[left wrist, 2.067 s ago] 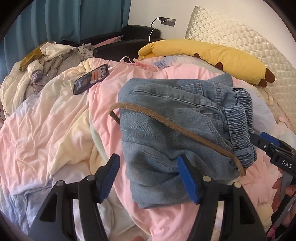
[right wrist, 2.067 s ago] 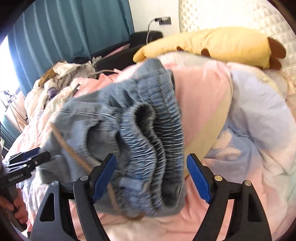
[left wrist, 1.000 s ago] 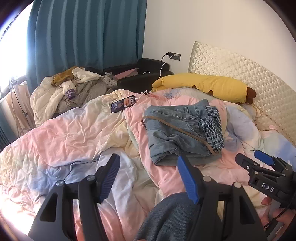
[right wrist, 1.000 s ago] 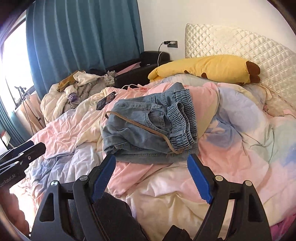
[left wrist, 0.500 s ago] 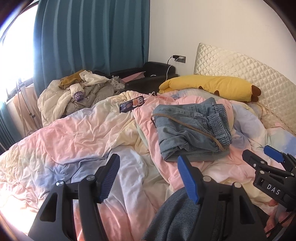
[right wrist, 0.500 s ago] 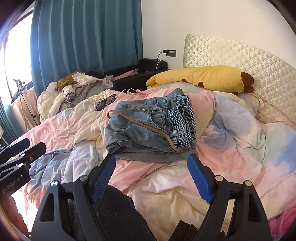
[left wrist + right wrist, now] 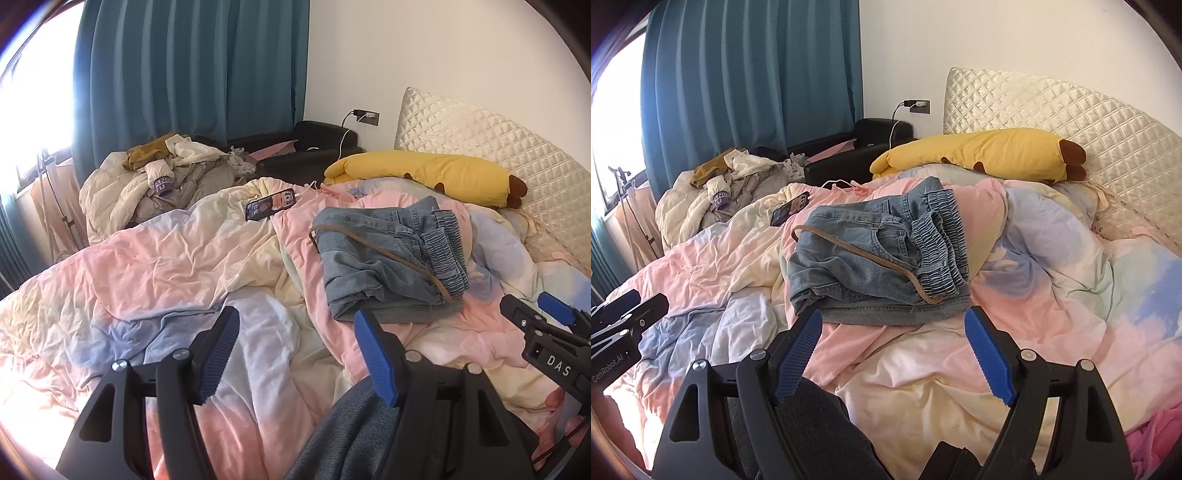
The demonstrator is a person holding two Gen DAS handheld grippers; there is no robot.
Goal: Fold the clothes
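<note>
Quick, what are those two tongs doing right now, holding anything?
Left tongs: open, holding nothing.
Right tongs: open, holding nothing.

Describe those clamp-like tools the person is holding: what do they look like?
Each hand-held gripper, left and right, is a black plastic frame with silver pivot screws and two fingers tipped with ridged blue pads. White lettering marks their sides: "DAS" on the right one, "GenRobot.AI" on the left.

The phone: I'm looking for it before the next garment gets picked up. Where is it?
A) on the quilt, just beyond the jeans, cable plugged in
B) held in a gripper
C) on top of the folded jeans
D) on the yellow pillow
A: the phone lies on the quilt just past the folded jeans, with a white cable running toward it from the wall socket.
</note>
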